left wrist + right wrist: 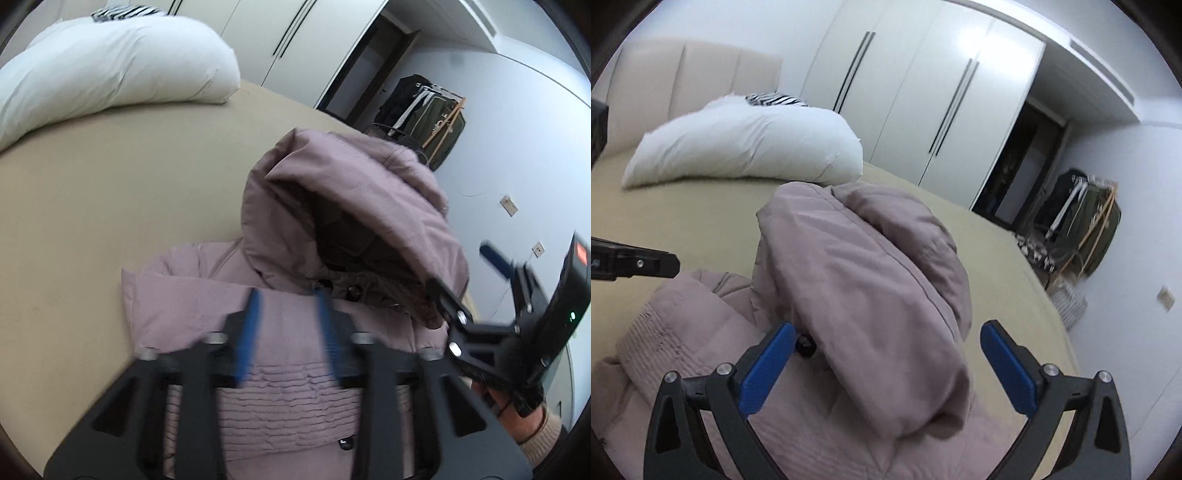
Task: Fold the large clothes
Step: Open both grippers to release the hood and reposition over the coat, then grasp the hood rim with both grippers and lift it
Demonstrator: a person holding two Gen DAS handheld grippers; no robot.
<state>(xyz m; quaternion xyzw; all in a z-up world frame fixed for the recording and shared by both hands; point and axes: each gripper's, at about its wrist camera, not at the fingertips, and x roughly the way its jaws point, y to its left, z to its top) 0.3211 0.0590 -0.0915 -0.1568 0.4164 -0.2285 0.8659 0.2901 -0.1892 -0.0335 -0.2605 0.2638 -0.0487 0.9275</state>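
Observation:
A mauve padded hooded jacket (295,332) lies on a tan bed (110,206); its hood (354,206) stands up, opening toward me. My left gripper (286,295) hovers over the jacket's shoulder area just below the hood, its blue pads a moderate gap apart and holding nothing. In the right wrist view the hood (871,280) bulges between the blue pads of my right gripper (888,332), which is wide open around it without pinching. The right gripper also shows in the left wrist view (465,273), at the hood's right side.
A white pillow (110,70) lies at the head of the bed, also in the right wrist view (746,147). White wardrobes (923,92) line the wall. A clothes rack with dark garments (1082,218) stands past the bed's far right edge.

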